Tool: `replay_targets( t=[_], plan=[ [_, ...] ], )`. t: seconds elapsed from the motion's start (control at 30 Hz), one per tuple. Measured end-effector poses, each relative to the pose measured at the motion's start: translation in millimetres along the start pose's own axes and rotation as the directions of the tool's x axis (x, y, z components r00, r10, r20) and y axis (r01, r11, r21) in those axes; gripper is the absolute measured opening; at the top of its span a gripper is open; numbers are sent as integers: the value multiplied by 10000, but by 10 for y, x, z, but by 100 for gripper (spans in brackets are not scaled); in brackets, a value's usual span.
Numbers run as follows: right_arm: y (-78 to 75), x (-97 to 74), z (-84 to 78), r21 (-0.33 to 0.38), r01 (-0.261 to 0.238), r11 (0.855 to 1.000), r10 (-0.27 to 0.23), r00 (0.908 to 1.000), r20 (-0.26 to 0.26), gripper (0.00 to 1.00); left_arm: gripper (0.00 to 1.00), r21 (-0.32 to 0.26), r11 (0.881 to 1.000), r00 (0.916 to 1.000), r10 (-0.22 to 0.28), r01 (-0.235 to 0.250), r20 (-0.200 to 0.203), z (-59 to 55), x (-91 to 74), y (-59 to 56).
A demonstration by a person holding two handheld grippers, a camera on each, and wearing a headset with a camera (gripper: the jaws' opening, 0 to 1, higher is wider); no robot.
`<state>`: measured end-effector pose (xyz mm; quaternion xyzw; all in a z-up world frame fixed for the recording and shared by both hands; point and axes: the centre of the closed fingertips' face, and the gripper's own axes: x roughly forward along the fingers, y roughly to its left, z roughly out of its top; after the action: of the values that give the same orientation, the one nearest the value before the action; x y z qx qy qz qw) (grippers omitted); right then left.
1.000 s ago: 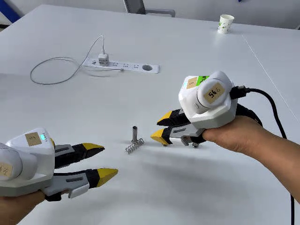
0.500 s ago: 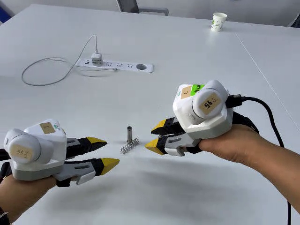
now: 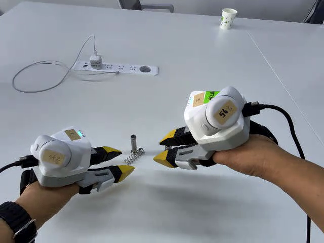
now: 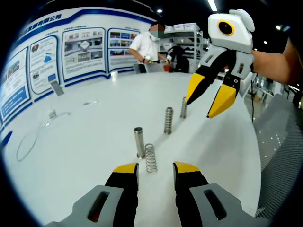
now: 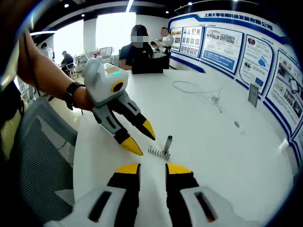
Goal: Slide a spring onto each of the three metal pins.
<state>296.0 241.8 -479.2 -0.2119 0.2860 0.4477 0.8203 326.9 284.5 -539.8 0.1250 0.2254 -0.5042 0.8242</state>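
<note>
Spring (image 3: 133,156): silver coil, lying on its side on the white table (image 3: 202,61), just beside the foot of the bare upright pin (image 3: 133,143).

Nearer sleeved pin (image 4: 168,120) and farther sleeved pin (image 4: 183,107): upright beyond it, each wearing a spring.

Left gripper (image 3: 125,159) and right gripper (image 3: 159,150): jaws parted and empty, flanking the spring.

Power strip (image 3: 115,67) and paper cup (image 3: 228,18): well apart, at the back.

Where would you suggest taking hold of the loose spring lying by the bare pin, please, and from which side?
Probably across its coils near mid-length, leaving both ends open. The spring lies on its side, its far end by the base of the upright pin, so come in low from the end away from the pin, where the left gripper points its open jaws along it.
</note>
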Motion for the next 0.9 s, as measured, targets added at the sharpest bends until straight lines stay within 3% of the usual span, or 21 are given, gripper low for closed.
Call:
replay_targets(
  t=[0.9],
  plan=[
    [9,-38,25,56,40,10000,-41,9999,102,22,15,77,9998,9992,165,-162,-377,-97,157,87]
  ],
)
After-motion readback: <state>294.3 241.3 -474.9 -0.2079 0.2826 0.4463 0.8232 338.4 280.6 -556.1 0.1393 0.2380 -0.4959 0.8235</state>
